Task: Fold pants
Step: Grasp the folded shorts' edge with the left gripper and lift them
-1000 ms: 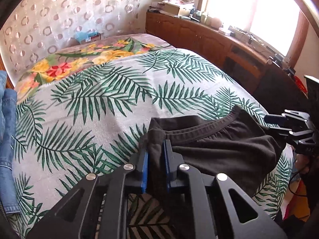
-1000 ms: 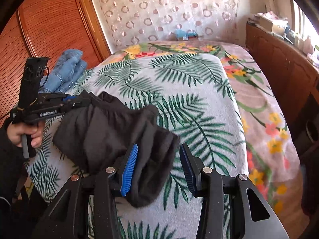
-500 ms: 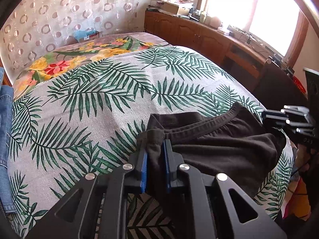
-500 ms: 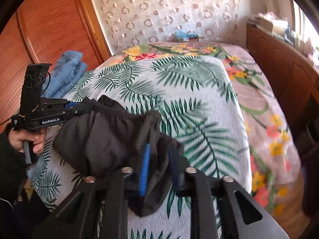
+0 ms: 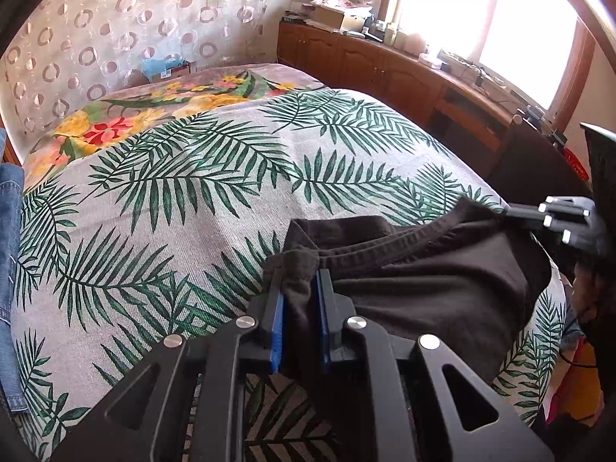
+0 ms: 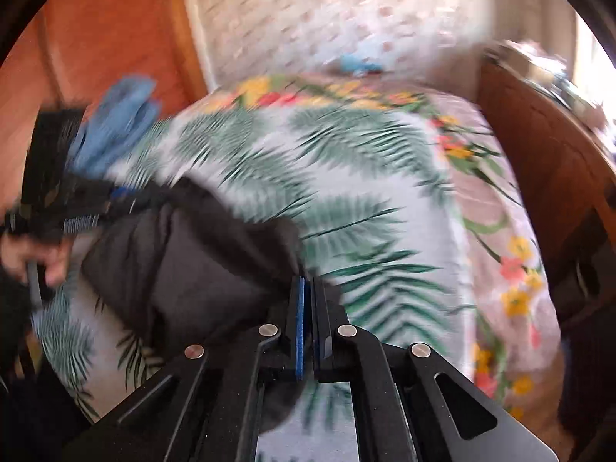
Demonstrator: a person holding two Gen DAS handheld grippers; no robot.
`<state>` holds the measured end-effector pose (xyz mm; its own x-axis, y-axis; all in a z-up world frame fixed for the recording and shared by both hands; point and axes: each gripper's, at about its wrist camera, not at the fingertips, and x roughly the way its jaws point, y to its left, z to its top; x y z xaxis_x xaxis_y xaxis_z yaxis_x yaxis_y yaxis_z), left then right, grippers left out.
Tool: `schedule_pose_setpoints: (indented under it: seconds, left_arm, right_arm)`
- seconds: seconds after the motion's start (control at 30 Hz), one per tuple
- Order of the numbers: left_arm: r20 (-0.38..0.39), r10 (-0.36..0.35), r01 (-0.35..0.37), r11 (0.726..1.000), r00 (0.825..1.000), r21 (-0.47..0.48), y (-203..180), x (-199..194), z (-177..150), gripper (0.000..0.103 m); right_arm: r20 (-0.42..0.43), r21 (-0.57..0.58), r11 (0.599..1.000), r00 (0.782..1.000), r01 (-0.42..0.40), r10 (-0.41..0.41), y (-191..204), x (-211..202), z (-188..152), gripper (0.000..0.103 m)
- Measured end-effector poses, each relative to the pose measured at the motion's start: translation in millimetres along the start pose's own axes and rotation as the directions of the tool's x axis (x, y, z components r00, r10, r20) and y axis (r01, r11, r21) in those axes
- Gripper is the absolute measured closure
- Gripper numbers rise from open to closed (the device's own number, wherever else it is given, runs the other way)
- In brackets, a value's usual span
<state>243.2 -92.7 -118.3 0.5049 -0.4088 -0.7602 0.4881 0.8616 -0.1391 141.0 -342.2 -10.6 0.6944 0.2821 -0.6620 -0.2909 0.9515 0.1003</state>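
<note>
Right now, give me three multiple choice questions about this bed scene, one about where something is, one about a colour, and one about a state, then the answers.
1. Where do the blue jeans lie in the left wrist view?
A. at the left edge of the bed
B. on the wooden cabinet
C. under the window

2. What colour are the pants being folded?
A. red
B. dark, near black
C. white

3. How does the left gripper stand?
A. wide open above the bedspread
B. shut on nothing
C. shut on the pants' waistband

Answers:
1. A, the denim runs down the left border of the left wrist view beside the leaf-print bedspread.
2. B, the cloth is dark against the pale spread.
3. C, bunched dark fabric sits pinched between its blue pads.
</note>
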Motion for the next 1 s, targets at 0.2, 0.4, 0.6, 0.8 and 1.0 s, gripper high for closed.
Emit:
schedule_pose_setpoints:
  seconds: [0.2, 0.4, 0.6, 0.8, 1.0]
  left_arm:
    - [-0.004, -0.005, 0.005, 1.0, 1.0, -0.007, -0.1, -0.4, 2.2, 0.087]
    - [0.016, 0.035, -0.035, 0.999, 0.999, -0.008, -4.3, -16.2, 6.4, 0.05]
    - [0.022, 0.036, -0.036, 0.999, 0.999, -0.02, -8.8, -34.7, -8.1, 0.021]
    - [-0.017, 0.007, -0.008, 0.999, 1.0, -0.047, -10.1, -29.3, -19.9, 0.021]
    - [-0.028, -0.024, 0.021, 0.994, 0.999, -0.104, -1.8, -15.1, -7.9, 0.021]
  right_arm:
    - [-0.02, 0.058, 0.998, 1.0, 0.002, -0.001, 2.1, 7.6, -10.9, 0.101]
    - [0.004, 0.083, 0.997, 1.0, 0.002, -0.002, -2.6, 4.2, -0.9, 0.095]
    - [0.017, 0.087, 0.996, 0.999, -0.033, 0.031, -3.7, -16.0, -12.4, 0.07]
    - [-0.022, 0.104, 0.993, 0.998, -0.058, 0.061, -5.8, -14.8, -25.8, 0.067]
    - [-0.039, 0.145, 0.988, 0.998, -0.05, 0.057, -8.2, 4.7, -14.9, 0.059]
